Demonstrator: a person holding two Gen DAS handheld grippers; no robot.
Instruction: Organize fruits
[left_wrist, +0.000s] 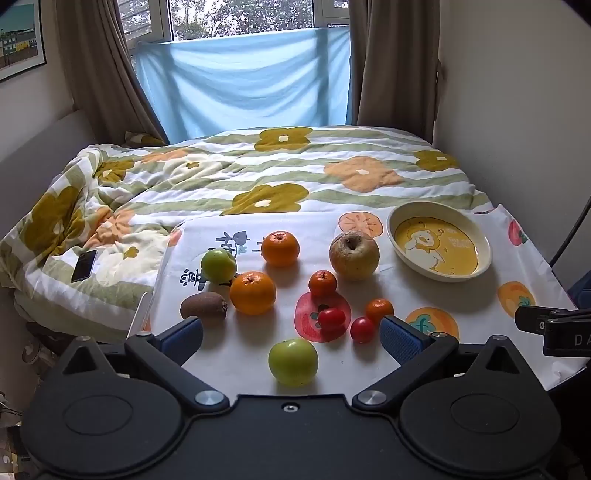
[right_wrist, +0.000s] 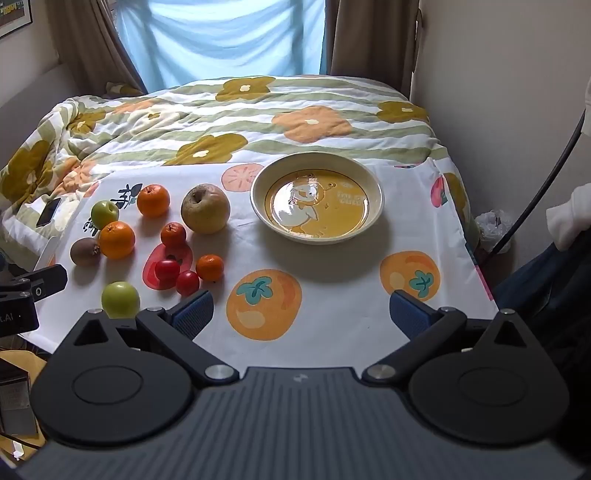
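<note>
Ten loose fruits lie left of the empty cream-rimmed yellow ceramic plate; both the left gripper and right gripper hover wide-jawed and empty, so sorting appears unstarted, with the round green apple at lower centre of the left wrist view the likely first pick.

Plate: cream rim, yellow centre, white duck figure. Tablecloth: white, orange and red fruit prints. Quilt: white, green stripes, ochre and orange flowers. Fruit ahead of left gripper: green, orange, red, brown.
</note>
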